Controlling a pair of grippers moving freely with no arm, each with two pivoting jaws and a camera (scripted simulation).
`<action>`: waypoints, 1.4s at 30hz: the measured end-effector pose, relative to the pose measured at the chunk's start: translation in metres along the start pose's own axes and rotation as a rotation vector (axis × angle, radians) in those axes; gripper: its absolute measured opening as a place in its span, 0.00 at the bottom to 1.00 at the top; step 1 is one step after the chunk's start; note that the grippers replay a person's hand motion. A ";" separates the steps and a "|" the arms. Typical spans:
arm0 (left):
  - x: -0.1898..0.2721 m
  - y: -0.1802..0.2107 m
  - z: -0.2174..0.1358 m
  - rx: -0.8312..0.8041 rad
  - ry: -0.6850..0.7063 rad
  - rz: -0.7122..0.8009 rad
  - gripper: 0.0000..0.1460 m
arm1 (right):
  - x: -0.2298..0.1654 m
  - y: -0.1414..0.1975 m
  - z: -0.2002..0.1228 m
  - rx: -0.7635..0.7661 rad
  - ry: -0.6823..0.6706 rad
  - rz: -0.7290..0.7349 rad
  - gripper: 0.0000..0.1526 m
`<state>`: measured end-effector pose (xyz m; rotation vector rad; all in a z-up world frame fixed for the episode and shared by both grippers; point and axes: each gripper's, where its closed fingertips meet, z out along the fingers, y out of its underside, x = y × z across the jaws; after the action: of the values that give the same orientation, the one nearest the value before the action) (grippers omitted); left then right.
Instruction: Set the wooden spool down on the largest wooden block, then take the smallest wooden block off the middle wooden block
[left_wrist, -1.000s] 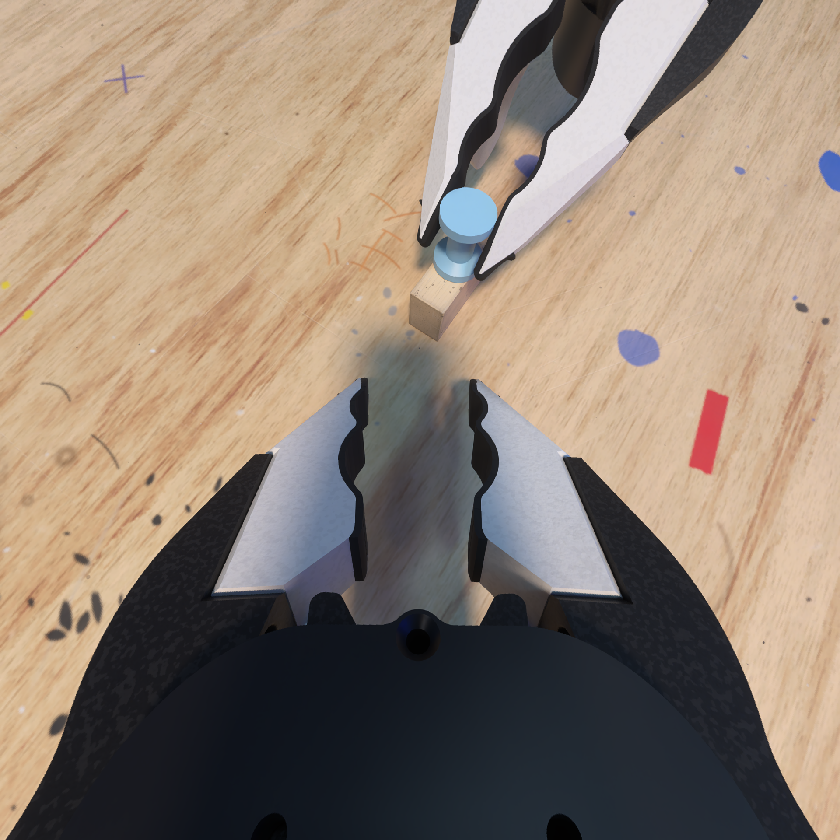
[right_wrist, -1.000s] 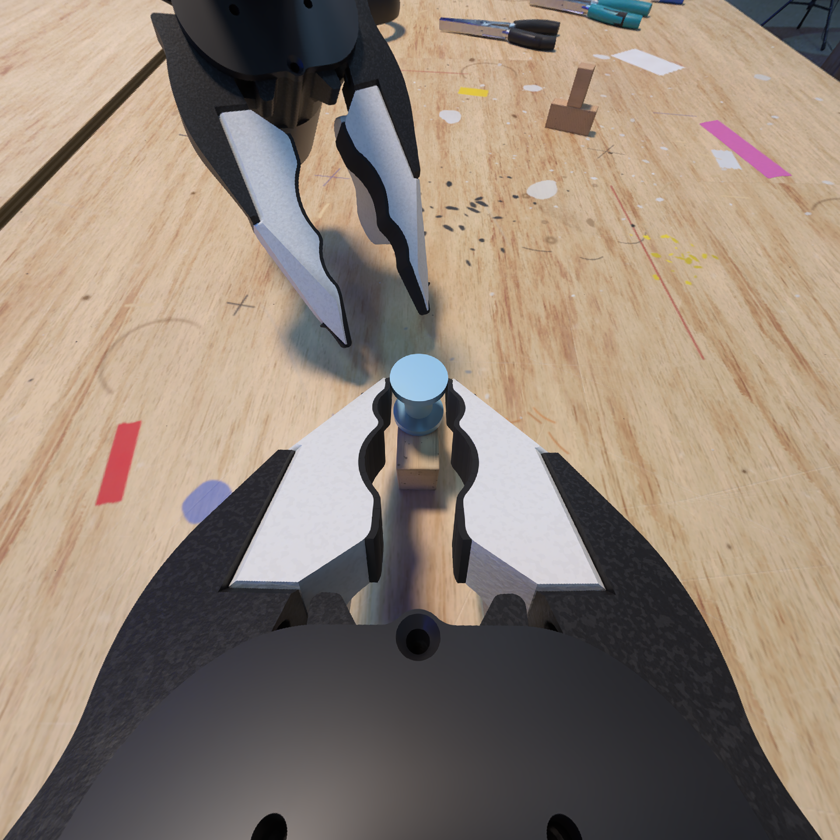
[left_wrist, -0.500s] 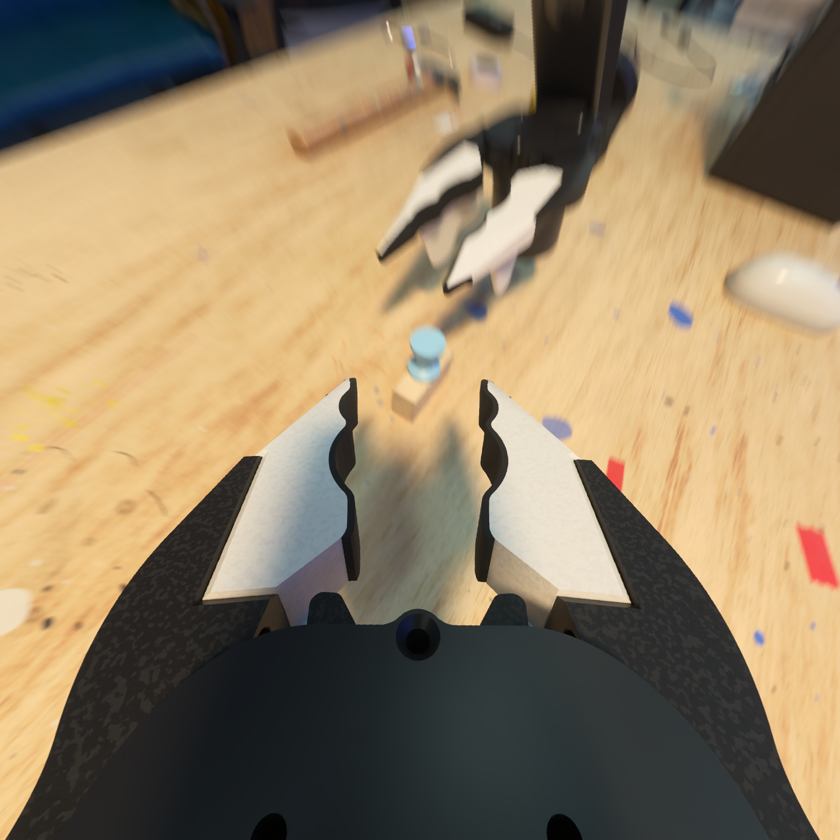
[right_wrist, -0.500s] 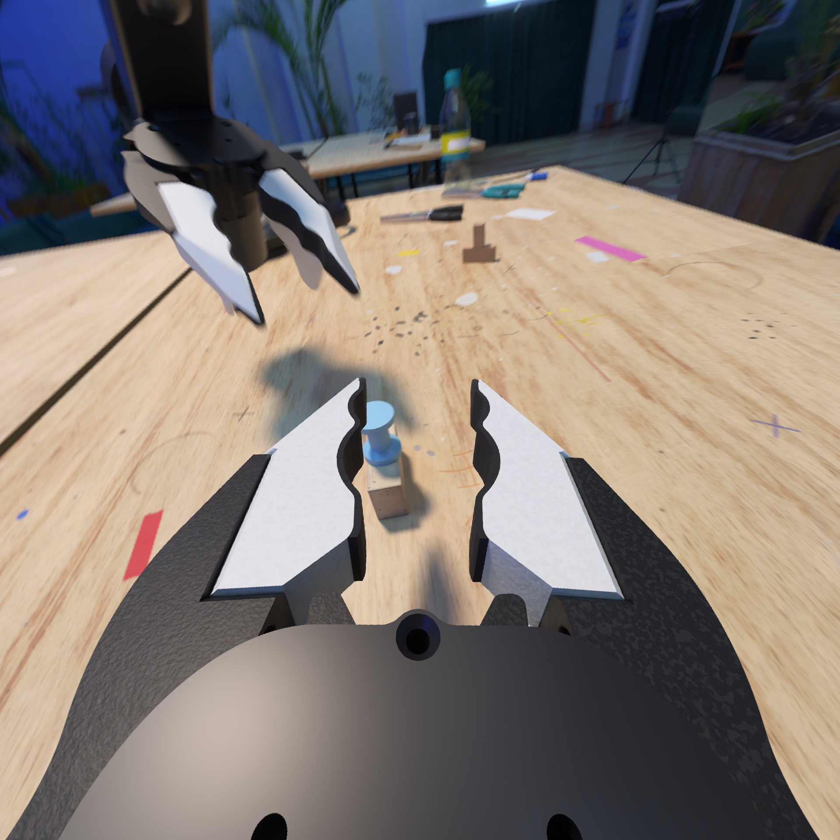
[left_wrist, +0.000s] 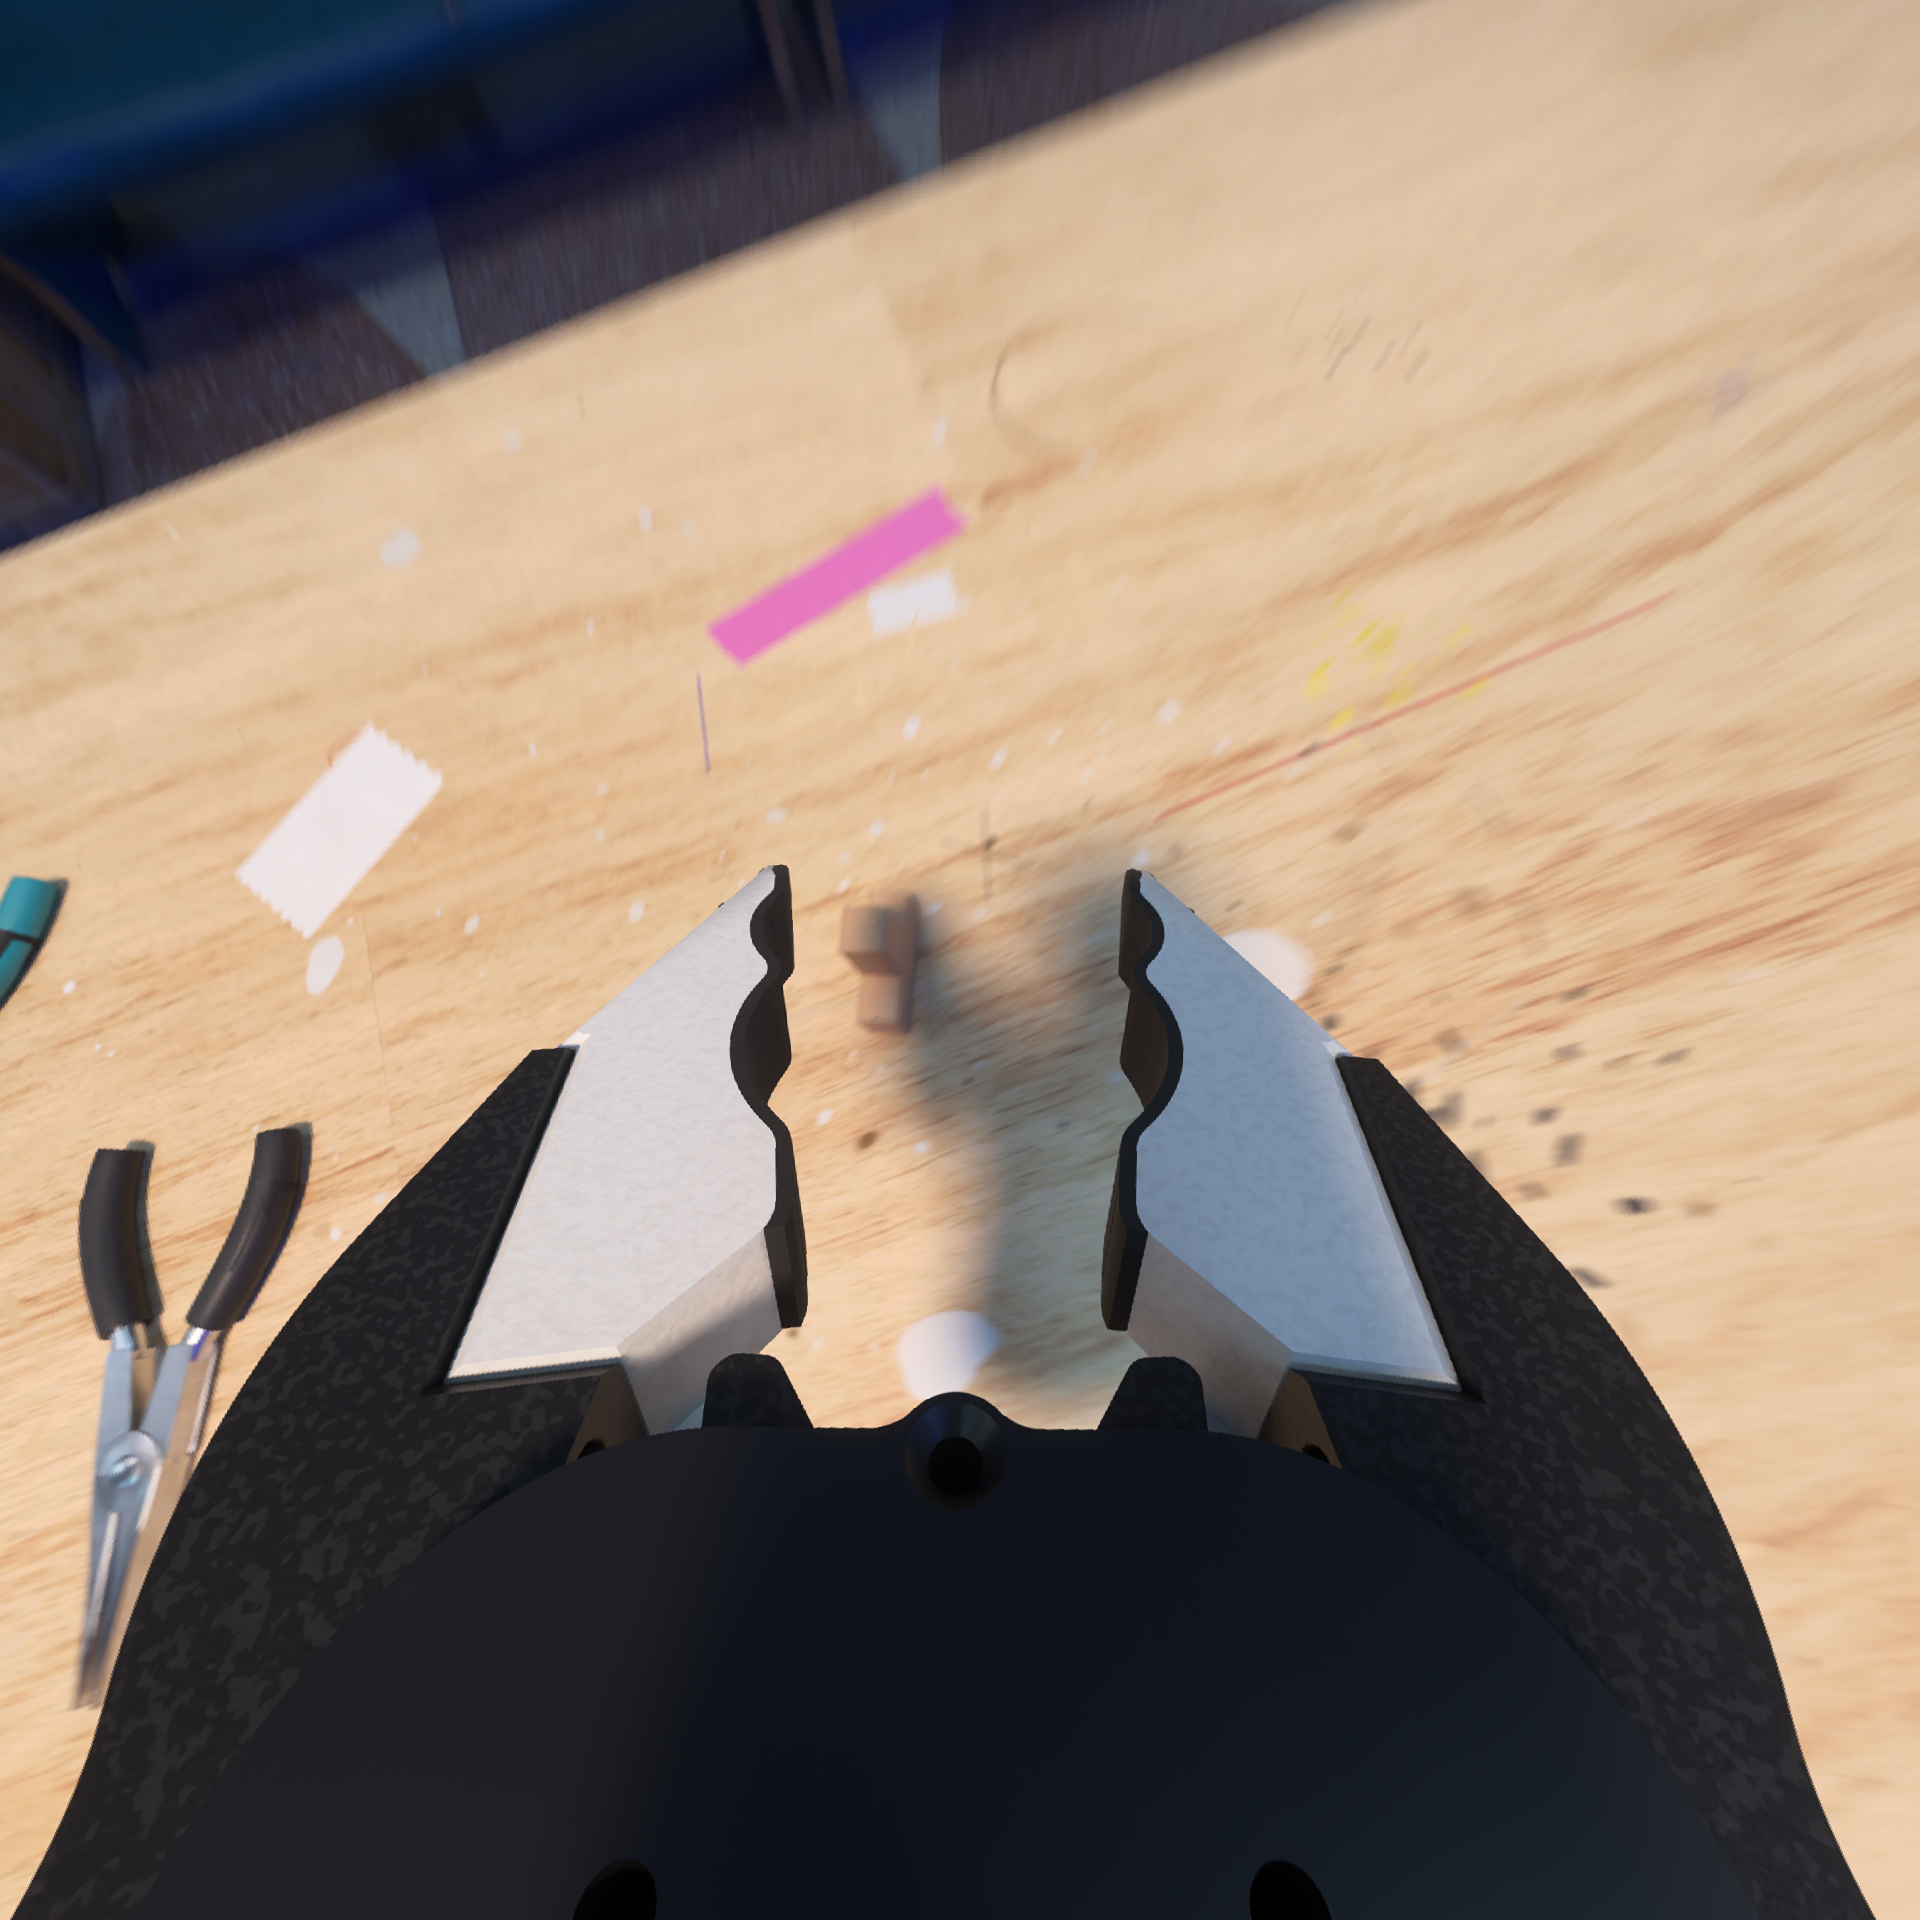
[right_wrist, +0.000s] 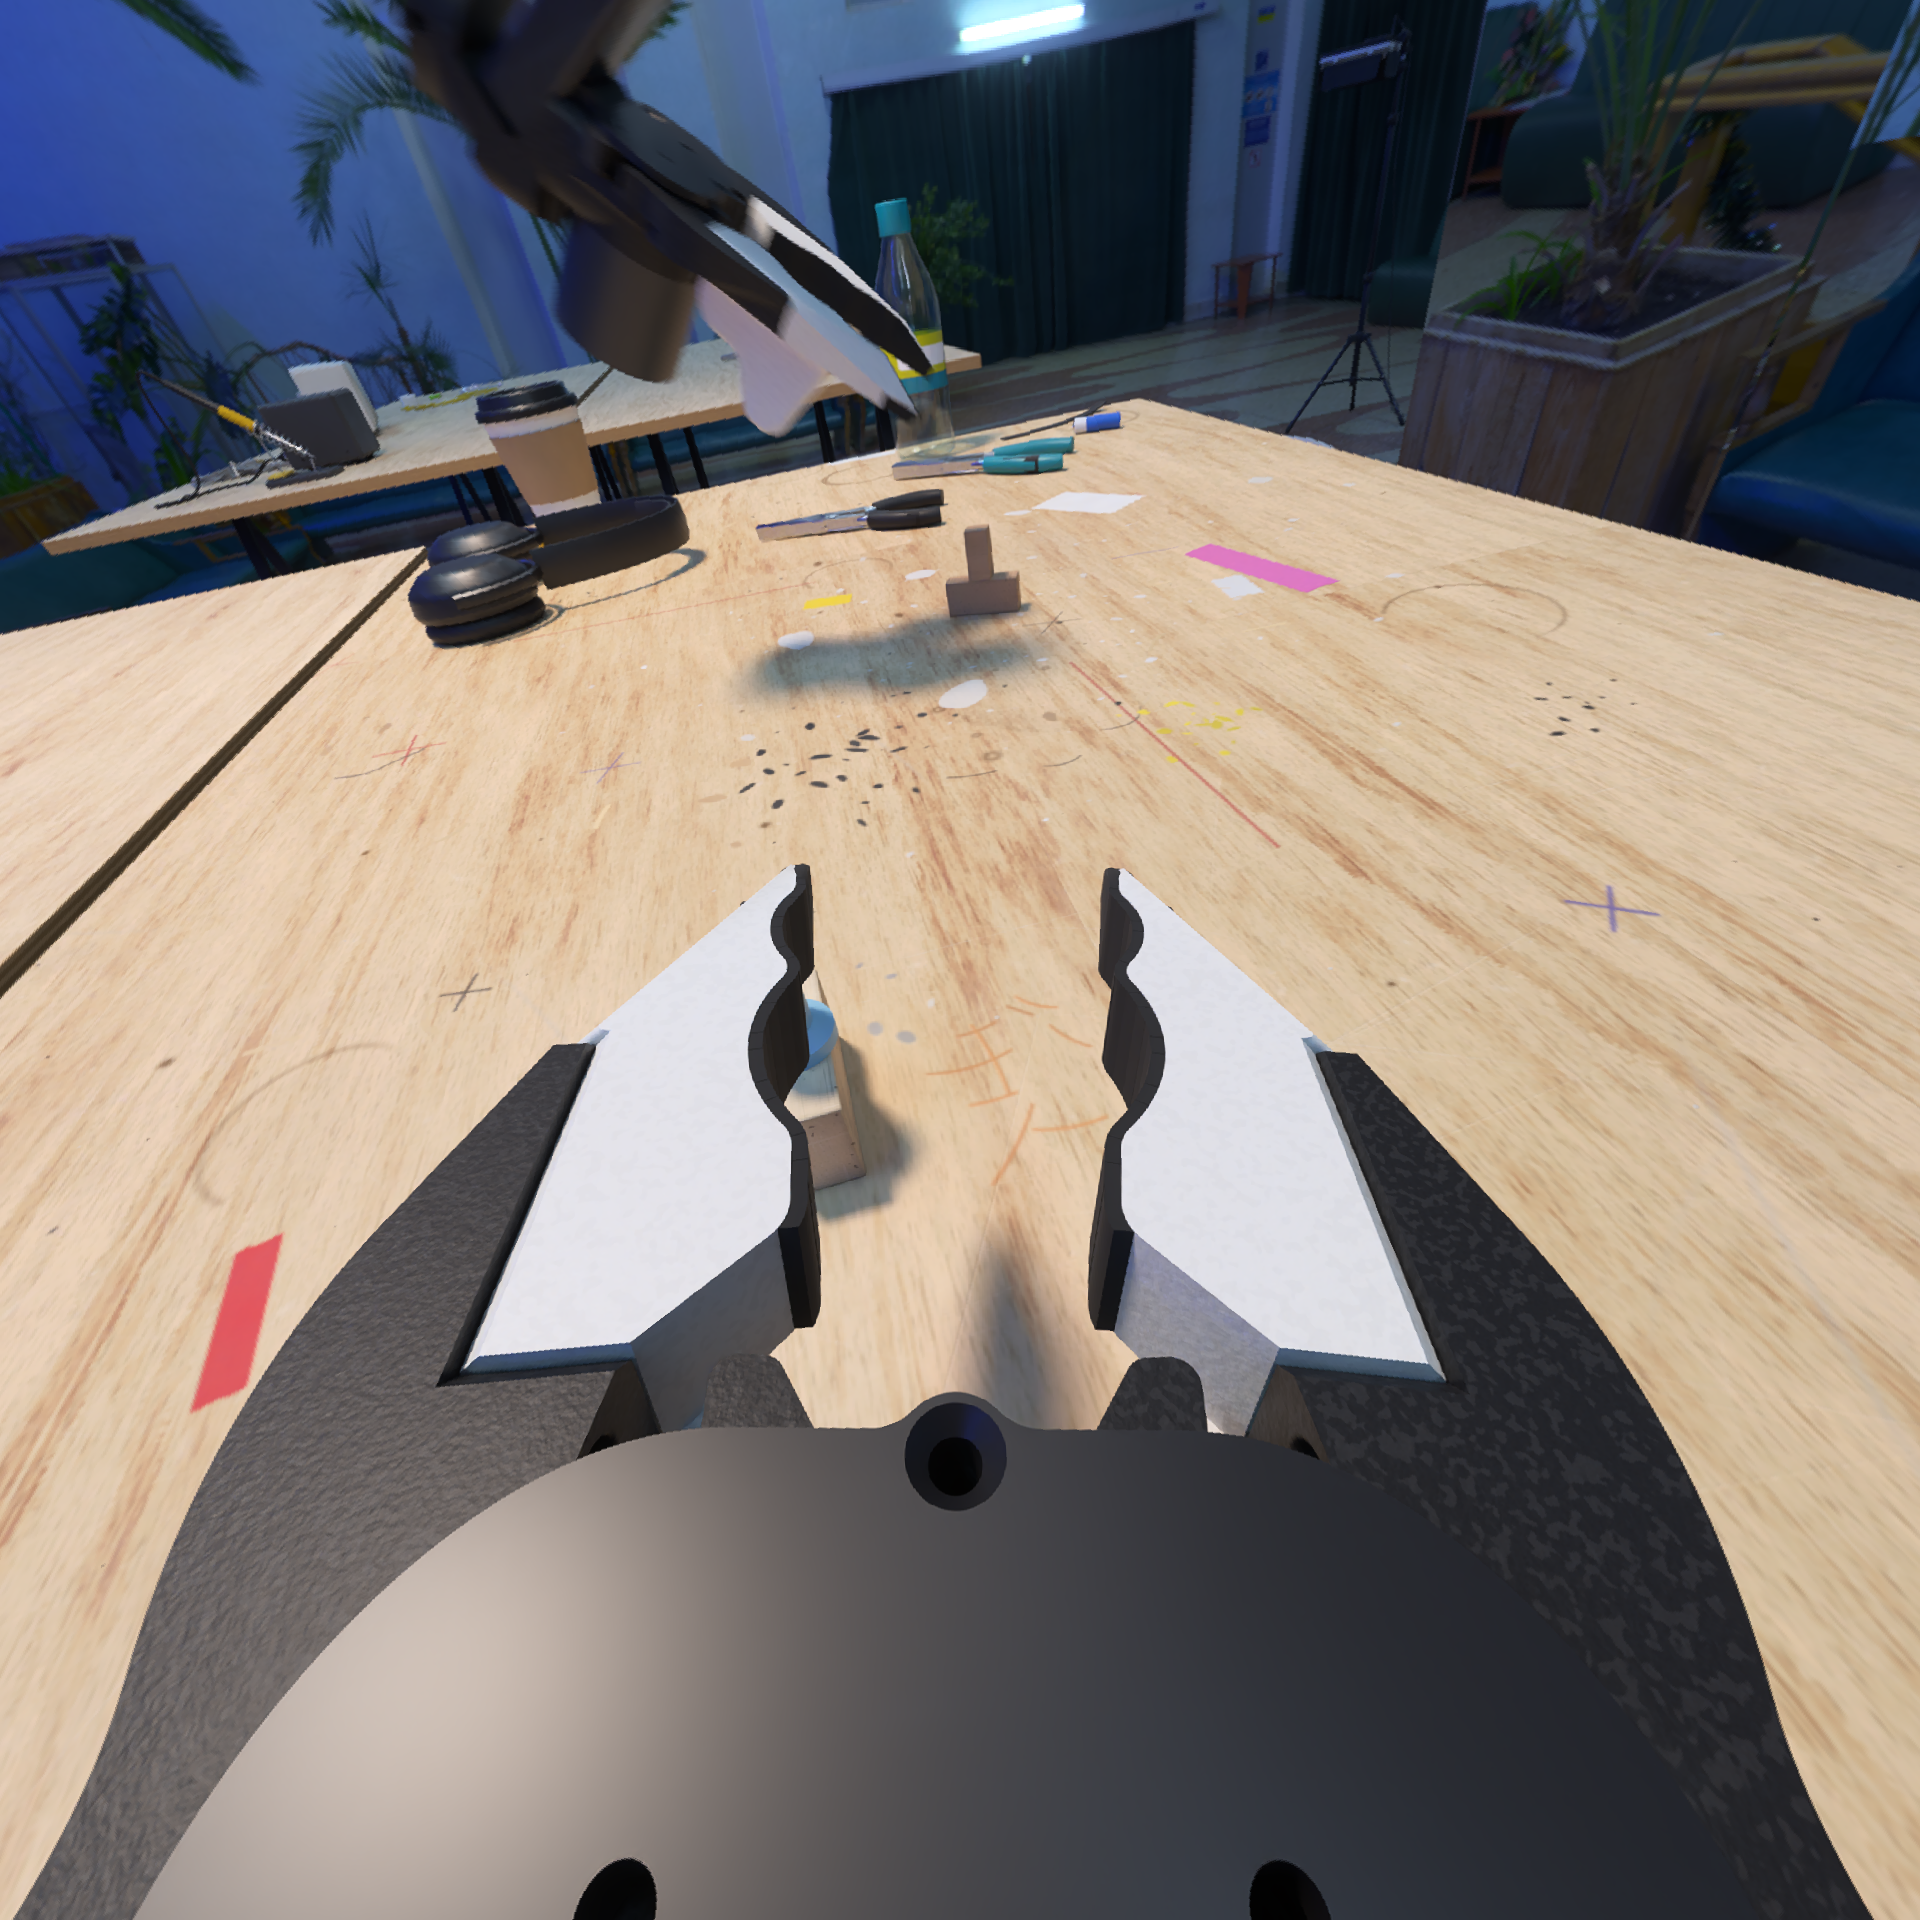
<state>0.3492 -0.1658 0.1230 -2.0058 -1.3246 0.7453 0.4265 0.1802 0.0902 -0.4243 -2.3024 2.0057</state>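
The blue spool (right_wrist: 821, 1034) stands on the pale largest wooden block (right_wrist: 836, 1132), half hidden behind my right gripper's left finger (right_wrist: 675, 1122). My right gripper (right_wrist: 954, 883) is open and empty, just above and behind that block. Far across the table the small brown block (right_wrist: 977, 549) stands upright on the middle brown block (right_wrist: 982, 597). My left gripper (left_wrist: 954, 883) is open and empty, hovering above that stack: the small block (left_wrist: 885, 995) on the middle block (left_wrist: 868, 928) shows between its fingertips. It also shows blurred in the air in the right wrist view (right_wrist: 831, 364).
Black-handled pliers (left_wrist: 156, 1351) (right_wrist: 852, 514) and a teal tool (left_wrist: 26, 914) (right_wrist: 997, 457) lie near the brown stack. Pink tape (left_wrist: 836, 577) and a white paper scrap (left_wrist: 338, 826) are beyond it. Headphones (right_wrist: 540, 561), a coffee cup (right_wrist: 540, 447) and a bottle (right_wrist: 909, 301) stand at the far edge.
My right gripper let go of the spool on the pale block, opened wide and drew back. My left gripper rose and swung away to hover over the brown block stack.
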 end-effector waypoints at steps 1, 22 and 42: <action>-0.008 0.012 0.017 -0.070 -0.011 0.025 0.44 | -0.001 0.001 0.001 -0.006 -0.004 -0.002 0.36; -0.023 0.052 0.059 -0.257 -0.086 0.155 0.22 | -0.012 0.004 0.002 -0.024 -0.052 0.005 0.33; 0.135 -0.039 -0.087 0.315 0.394 0.231 0.22 | -0.032 -0.017 -0.005 0.034 -0.086 -0.015 0.35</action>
<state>0.4361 -0.0443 0.1930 -1.9368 -0.7124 0.5775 0.4558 0.1755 0.1122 -0.3239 -2.3087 2.0934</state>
